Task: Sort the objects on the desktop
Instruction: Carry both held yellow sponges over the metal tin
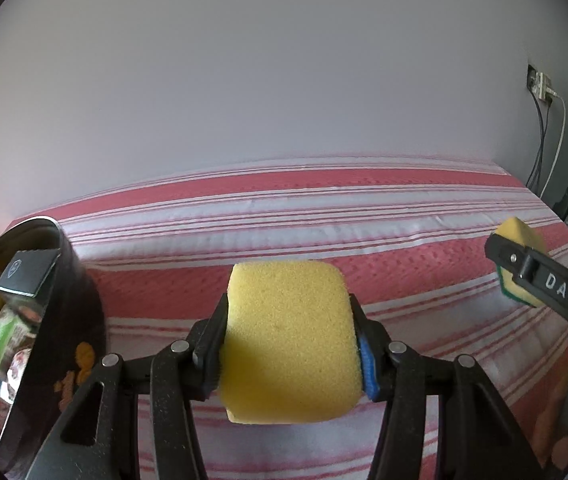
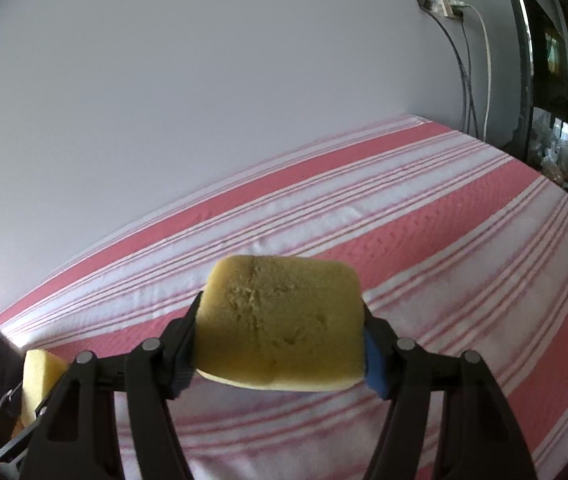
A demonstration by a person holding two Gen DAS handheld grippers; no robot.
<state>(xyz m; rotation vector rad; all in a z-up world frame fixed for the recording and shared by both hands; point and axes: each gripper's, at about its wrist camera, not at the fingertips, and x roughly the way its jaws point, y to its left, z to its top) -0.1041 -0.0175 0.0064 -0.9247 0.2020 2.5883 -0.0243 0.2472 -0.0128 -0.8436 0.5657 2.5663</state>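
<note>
Both tongs were clamped on yellow sponges, left tongs [image 1: 288,344] squeezing its sponge [image 1: 290,336] just right of the bin [image 1: 76,320], right tongs [image 2: 280,340] holding its sponge [image 2: 284,320] above the striped bed [image 2: 444,220], presumably awaiting binning.

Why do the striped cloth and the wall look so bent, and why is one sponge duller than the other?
Left wrist view: fisheye lens bows the striped cloth and darkens the corners; the yellow sponge in the left hand-held gripper is bright, with a shadow at its lower left. Right wrist view: same curving; its sponge sits shaded, slightly soft.
</note>
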